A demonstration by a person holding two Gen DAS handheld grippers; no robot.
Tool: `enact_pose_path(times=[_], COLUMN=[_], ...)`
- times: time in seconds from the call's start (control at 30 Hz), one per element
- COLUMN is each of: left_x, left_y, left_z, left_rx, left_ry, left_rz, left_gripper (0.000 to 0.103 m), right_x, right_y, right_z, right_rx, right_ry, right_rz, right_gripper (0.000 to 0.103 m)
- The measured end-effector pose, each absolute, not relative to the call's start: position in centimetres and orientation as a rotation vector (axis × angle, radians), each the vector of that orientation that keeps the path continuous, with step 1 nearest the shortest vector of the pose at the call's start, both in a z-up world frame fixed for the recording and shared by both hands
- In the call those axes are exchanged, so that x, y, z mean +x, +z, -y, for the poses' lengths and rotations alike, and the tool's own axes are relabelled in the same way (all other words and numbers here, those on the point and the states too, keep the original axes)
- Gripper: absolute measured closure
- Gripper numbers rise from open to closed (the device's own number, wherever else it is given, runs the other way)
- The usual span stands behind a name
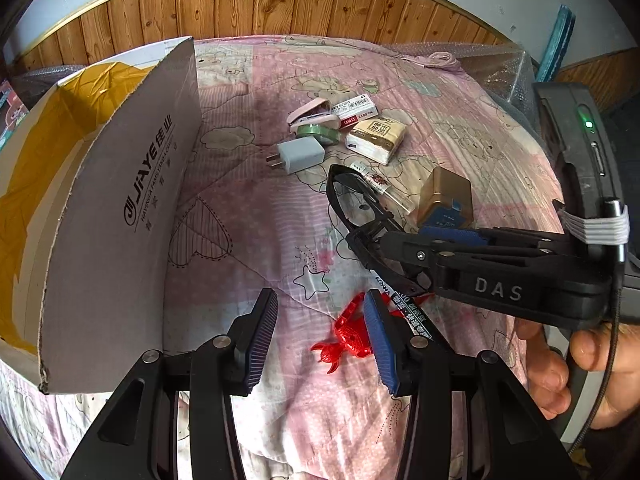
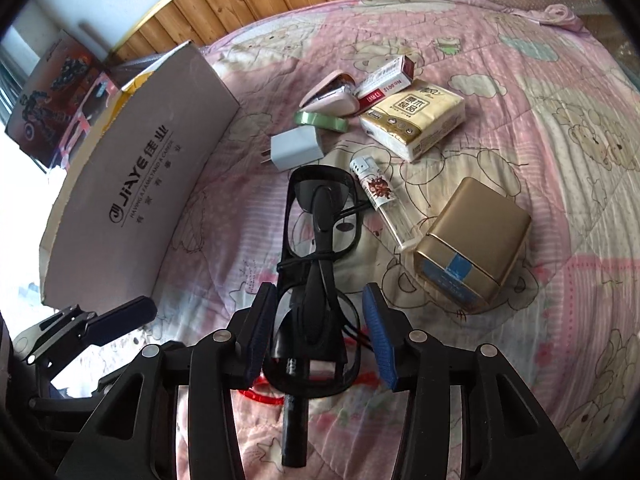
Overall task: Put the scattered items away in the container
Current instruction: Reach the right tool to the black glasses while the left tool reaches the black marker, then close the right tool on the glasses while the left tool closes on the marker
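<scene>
My right gripper [image 2: 319, 292] is shut on a pair of black glasses [image 2: 289, 220], held above the pink quilt. In the left wrist view it [image 1: 372, 240] reaches in from the right with the glasses [image 1: 332, 196] sticking out towards the box. The open cardboard box [image 1: 120, 200] with a yellow lining stands at the left, its flap up. My left gripper [image 1: 319, 300] is open and low over the quilt. A red plastic toy [image 1: 348, 332] lies against its right finger. A black marker [image 2: 294, 432] lies under the glasses.
Scattered further back are a white charger [image 1: 300, 155], green tape roll [image 1: 320, 131], pink stapler [image 1: 310, 114], tissue pack [image 1: 376, 138], small red-and-white box [image 1: 356, 109], lighter [image 1: 376, 182] and gold tin [image 1: 446, 200]. A wooden headboard [image 1: 280, 4] closes the far side.
</scene>
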State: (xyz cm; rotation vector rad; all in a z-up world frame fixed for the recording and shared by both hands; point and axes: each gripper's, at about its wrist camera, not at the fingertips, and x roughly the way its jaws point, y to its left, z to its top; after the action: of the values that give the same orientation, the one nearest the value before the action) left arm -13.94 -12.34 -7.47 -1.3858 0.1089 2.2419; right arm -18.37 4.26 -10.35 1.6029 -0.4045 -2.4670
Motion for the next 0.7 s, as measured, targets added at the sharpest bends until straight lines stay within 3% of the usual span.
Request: enact_pose_path(times=[0.23,0.43,0.47,0.53,0.7], left_x=[-14.6,-13.8,-13.8,-14.0,-14.8], left_y=[-8.5,-10.1,-10.5,-11.5,-12.6], left_z=[12.4,10.8,10.5,10.2,9.5], left_rx=[-1.389,-1.394,-1.408,-1.445,-1.473], left_ry=[2.148,2.031,2.018,1.999,1.988], left_rz=[0.008,-0.029,-0.036,-0.031,0.001], left_gripper=[0.056,0.056,0.056,0.056,0.056], right_x=[-20.8,-22.5,-22.7,-23.0,-23.4], right_y=[-11.9,-12.2,-12.2,-12.0,-11.9], right_z=[-4.4,-3.7,-3.6,-3.5,-3.8], right_rx=[1.616,1.588,1.583,1.570,1.572], right_ry=[-2.419,-2.372,-2.370,-2.354,-2.357], right_rz=[0.425,0.362,0.342,0.334,0.324], right_gripper=[0.055,0.056,0.058,0.081,0.085])
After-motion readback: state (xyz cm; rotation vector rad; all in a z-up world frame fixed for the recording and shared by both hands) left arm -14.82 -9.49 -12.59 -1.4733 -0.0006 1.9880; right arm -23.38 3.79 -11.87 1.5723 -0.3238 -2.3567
